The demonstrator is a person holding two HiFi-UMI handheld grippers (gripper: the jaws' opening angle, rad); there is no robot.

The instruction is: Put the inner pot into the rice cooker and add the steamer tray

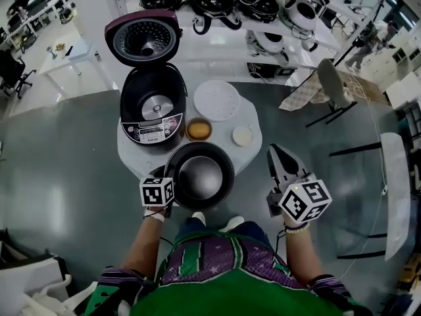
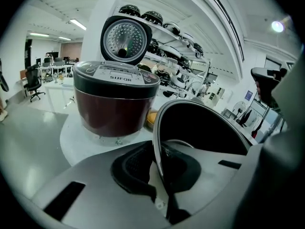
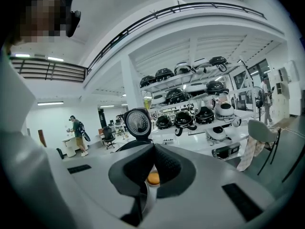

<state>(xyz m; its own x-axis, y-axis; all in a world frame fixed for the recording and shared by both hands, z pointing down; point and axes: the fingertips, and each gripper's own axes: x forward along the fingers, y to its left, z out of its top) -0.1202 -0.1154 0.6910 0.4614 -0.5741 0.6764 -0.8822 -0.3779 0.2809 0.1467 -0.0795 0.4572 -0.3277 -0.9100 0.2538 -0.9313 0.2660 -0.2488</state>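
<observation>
Your inner pot (image 1: 199, 174) looks like dark metal with a dull satin sheen (its rim catches light). The rice cooker (image 1: 152, 114) shell is glossy maroon plastic; the steamer tray (image 1: 217, 100) is matt white plastic; the bench (image 1: 252, 118) is smooth and white.

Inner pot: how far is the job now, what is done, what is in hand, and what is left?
Done: only the rice cooker stands open, its cavity empty. In hand: the left gripper is shut on the rim of the inner pot. Left: seat the pot in the cooker, then add the steamer tray lying beside it.
</observation>
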